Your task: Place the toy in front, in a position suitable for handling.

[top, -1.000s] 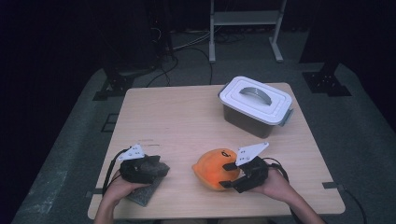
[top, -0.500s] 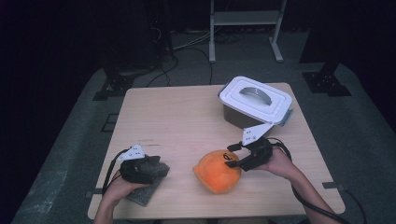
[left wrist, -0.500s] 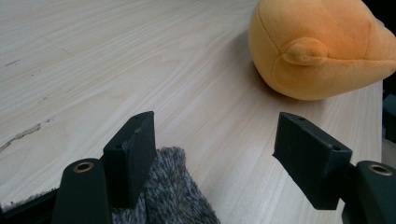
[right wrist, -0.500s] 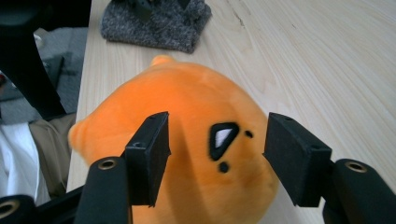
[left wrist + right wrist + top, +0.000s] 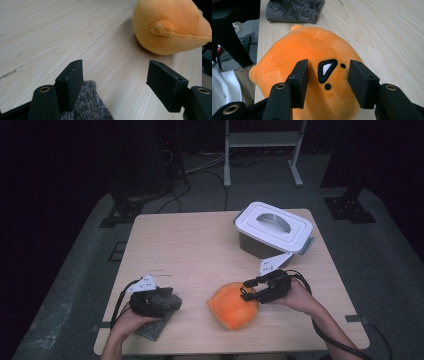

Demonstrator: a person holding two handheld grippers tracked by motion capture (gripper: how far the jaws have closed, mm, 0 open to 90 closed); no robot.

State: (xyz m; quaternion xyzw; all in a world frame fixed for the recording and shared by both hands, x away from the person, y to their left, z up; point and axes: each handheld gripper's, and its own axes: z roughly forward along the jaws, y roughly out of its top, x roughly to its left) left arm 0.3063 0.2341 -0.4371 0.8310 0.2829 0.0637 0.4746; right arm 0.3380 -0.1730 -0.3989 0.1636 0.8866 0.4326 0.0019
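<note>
The right gripper (image 5: 325,82) has just been closing its fingers around the orange plush toy (image 5: 232,306) near the surface's front edge, pads seemingly not yet squeezing, so next comes a firm pinch and lift, while the left gripper (image 5: 150,302) rests with fingers apart.

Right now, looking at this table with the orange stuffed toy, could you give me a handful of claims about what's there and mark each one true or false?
1. The orange plush toy lies on the wooden table. True.
2. The white-lidded box stands open. False: its lid with the grey handle is on.
3. The right gripper has its jaws at the toy, either side of its stitched eye. True; they have just been closing, with the plush between them.
4. The left gripper holds the toy. False: its jaws are open over bare wood, and the toy lies apart from them.
5. A grey fuzzy cloth lies beside the left gripper's jaw. True.
</note>
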